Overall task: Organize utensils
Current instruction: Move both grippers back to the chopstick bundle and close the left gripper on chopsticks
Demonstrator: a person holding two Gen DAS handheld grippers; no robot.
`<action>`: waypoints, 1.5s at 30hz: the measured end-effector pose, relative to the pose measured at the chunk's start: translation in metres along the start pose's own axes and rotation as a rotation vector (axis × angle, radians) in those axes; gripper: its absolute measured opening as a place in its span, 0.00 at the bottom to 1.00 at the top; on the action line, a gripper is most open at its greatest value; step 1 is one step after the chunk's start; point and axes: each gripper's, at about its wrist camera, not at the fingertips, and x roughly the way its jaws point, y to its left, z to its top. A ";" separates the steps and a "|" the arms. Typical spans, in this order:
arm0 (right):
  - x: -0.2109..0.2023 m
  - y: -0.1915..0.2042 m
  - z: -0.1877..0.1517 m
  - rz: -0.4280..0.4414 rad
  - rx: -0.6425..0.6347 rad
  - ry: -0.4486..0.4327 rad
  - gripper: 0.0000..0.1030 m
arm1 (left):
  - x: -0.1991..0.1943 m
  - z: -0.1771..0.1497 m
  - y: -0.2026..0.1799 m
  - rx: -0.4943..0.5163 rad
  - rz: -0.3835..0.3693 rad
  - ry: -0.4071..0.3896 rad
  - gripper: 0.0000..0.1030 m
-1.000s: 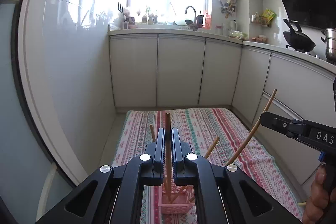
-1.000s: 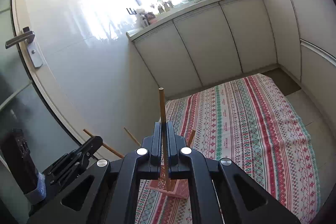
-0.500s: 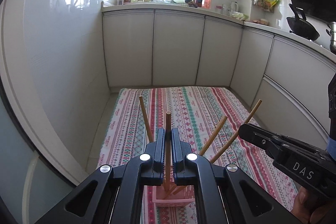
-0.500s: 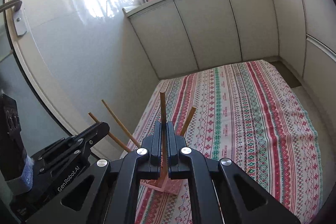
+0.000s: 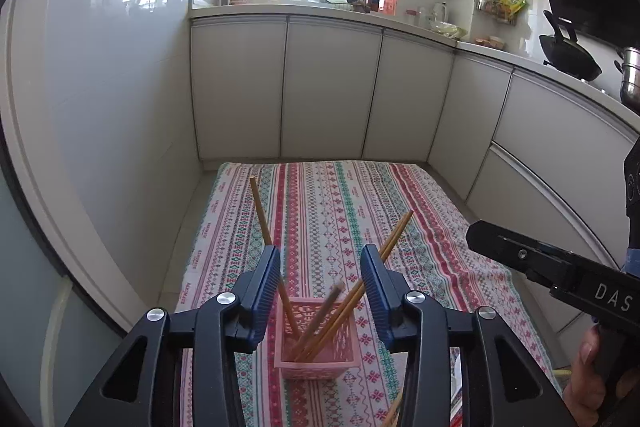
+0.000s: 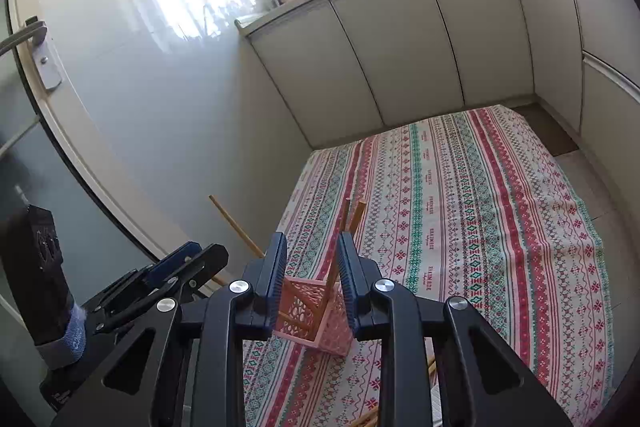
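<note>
A pink lattice basket (image 5: 318,357) stands on the striped cloth (image 5: 332,211) and holds several wooden chopsticks (image 5: 262,219) leaning apart. My left gripper (image 5: 322,269) is open and empty just above the basket; one blurred chopstick (image 5: 330,301) is dropping between its jaws. The right gripper's body (image 5: 560,267) shows at right. In the right wrist view the basket (image 6: 316,323) sits below my open, empty right gripper (image 6: 312,261), with chopsticks (image 6: 354,219) rising between the jaws. The left gripper (image 6: 160,287) is at left.
White cabinets (image 5: 332,87) run along the back and right. A glossy wall and door (image 6: 44,55) are at left. More chopsticks (image 6: 366,421) lie on the cloth near the bottom edge. A wok (image 5: 568,55) sits on the counter.
Both grippers lowered over the basket and opened, letting go of the chopsticks they held. The chopsticks now stand in the basket.
</note>
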 end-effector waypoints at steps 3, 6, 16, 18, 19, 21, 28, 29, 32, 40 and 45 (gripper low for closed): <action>-0.014 -0.003 0.001 -0.018 -0.009 0.011 0.30 | -0.004 -0.003 -0.003 0.003 -0.008 0.023 0.49; -0.029 -0.009 -0.001 -0.045 -0.016 0.026 0.33 | -0.010 -0.008 -0.006 0.009 -0.014 0.043 0.57; -0.066 -0.059 -0.022 -0.135 0.051 0.150 0.51 | -0.015 -0.037 -0.035 0.081 -0.048 0.169 0.77; -0.070 -0.072 -0.028 -0.154 0.078 0.183 0.53 | -0.014 -0.042 -0.042 0.106 -0.056 0.194 0.77; -0.071 -0.078 -0.031 -0.165 0.085 0.195 0.55 | -0.013 -0.045 -0.048 0.120 -0.060 0.207 0.78; -0.071 -0.089 -0.036 -0.194 0.098 0.223 0.56 | -0.013 -0.050 -0.058 0.140 -0.068 0.226 0.78; -0.070 -0.132 -0.052 -0.269 0.185 0.325 0.57 | -0.002 -0.065 -0.100 0.215 -0.150 0.283 0.78; -0.070 -0.137 -0.054 -0.276 0.196 0.334 0.57 | 0.004 -0.069 -0.108 0.231 -0.158 0.299 0.78; -0.067 -0.150 -0.056 -0.294 0.216 0.358 0.57 | 0.024 -0.079 -0.127 0.263 -0.172 0.356 0.72; -0.052 -0.186 -0.070 -0.325 0.281 0.432 0.57 | 0.101 -0.101 -0.145 0.240 -0.157 0.539 0.21; -0.041 -0.208 -0.075 -0.337 0.330 0.465 0.57 | 0.147 -0.109 -0.143 0.230 -0.093 0.590 0.11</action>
